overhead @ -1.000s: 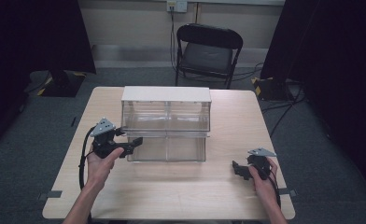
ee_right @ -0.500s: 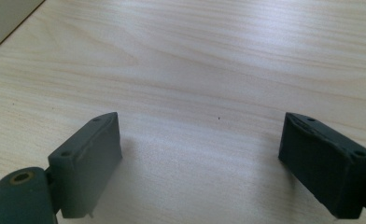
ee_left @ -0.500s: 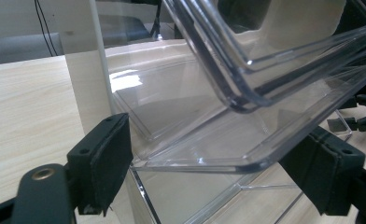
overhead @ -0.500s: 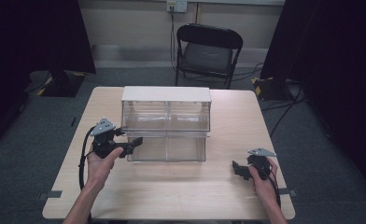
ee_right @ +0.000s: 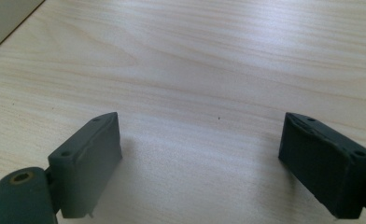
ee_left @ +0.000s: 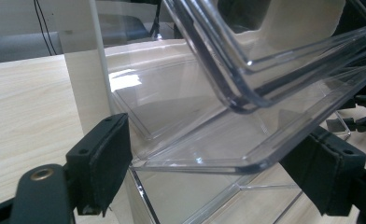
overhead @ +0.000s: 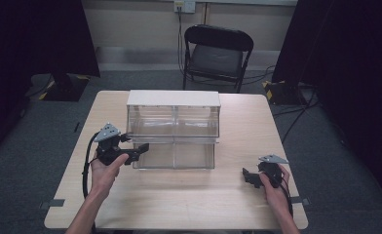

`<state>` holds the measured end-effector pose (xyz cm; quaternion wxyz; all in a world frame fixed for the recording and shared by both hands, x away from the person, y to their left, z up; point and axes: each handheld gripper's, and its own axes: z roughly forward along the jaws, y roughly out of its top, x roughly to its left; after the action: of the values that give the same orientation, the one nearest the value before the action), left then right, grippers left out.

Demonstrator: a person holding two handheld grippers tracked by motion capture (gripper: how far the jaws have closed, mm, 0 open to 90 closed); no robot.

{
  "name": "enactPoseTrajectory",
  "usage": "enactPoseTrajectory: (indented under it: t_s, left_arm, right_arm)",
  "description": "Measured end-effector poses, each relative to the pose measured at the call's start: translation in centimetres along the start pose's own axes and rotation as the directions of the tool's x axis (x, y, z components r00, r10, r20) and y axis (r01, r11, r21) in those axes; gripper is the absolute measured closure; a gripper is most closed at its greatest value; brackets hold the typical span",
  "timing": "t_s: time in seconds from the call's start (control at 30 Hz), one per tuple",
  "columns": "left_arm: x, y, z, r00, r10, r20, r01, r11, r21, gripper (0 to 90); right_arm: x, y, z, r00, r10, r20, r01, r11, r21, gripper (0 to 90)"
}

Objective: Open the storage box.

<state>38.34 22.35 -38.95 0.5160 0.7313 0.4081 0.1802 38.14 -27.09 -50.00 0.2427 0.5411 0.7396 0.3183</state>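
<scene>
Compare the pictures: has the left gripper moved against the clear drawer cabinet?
No. The left gripper sits at the lower-left drawer front of the clear drawer cabinet, as before.

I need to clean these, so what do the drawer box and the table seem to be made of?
The drawer box looks like clear glossy plastic: you see through it and its edges catch glints. The table looks like pale wood or a wood-look laminate, matte, with visible grain.

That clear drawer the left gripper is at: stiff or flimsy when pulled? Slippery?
The clear drawer looks like moulded hard plastic with a thick rolled lip, so probably stiff rather than floppy. Its glossy, reflective surface suggests it may slip between the left gripper pads. It appears empty, so likely light; the drawer unit might slide on the table when tugged.
</scene>
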Motion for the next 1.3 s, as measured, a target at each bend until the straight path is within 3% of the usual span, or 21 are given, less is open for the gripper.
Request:
enactPoseTrajectory:
  t_s: [1.3]
  left_arm:
    - [-0.09, -0.02, -0.04, 1.0000, 0.003, -0.004, -0.003, 1.0000, 0.001, 18.5]
  right_arm:
    - [0.00, 0.00, 0.00, 1.0000, 0.000, 0.000, 0.000, 1.000, 0.000, 12.2]
